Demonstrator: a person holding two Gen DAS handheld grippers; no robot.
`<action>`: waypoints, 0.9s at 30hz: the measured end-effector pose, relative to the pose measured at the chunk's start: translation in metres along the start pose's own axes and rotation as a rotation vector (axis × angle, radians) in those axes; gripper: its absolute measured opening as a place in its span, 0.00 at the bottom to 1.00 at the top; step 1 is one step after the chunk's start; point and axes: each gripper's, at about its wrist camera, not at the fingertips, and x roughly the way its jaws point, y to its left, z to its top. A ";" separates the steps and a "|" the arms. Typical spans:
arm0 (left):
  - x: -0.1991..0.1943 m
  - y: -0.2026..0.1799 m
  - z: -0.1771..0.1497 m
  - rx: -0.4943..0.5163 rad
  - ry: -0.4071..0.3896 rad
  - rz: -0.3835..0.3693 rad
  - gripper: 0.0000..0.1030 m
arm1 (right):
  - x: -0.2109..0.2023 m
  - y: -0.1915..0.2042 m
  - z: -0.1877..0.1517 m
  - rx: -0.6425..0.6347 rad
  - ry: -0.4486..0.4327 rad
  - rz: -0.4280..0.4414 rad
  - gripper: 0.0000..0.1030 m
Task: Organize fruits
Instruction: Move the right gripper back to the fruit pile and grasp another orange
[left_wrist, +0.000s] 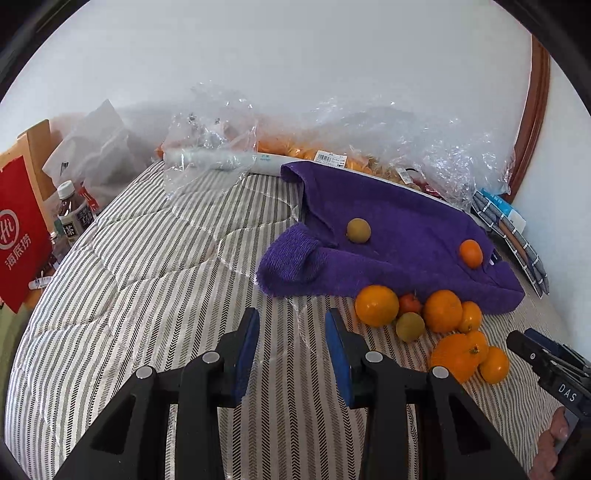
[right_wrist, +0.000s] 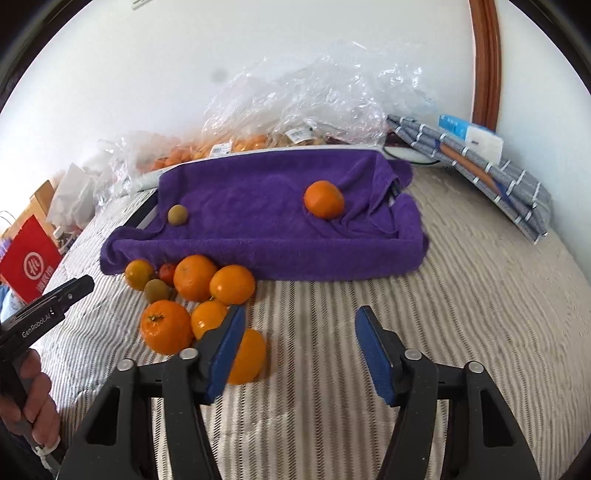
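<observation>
While both grippers' fingers gape empty, round fruits (right_wrist: 195, 306) show no long axis.

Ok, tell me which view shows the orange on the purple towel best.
Right wrist view: the orange sits large and unblocked on the towel. The left wrist view shows it smaller, off toward the towel's right edge.

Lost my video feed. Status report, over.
Both grippers open, empty: left gripper, right gripper. Two fruits on purple towel, fruit pile beside it. Path clear.
</observation>
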 end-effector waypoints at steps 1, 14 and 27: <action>0.000 0.002 0.000 -0.008 0.003 -0.001 0.34 | 0.003 0.001 -0.001 0.004 0.009 0.013 0.55; 0.005 -0.004 -0.001 0.013 0.029 -0.017 0.34 | 0.002 0.017 -0.009 -0.020 0.050 0.153 0.50; 0.009 -0.016 -0.002 0.057 0.063 -0.089 0.34 | 0.013 0.029 -0.019 -0.109 0.104 0.091 0.33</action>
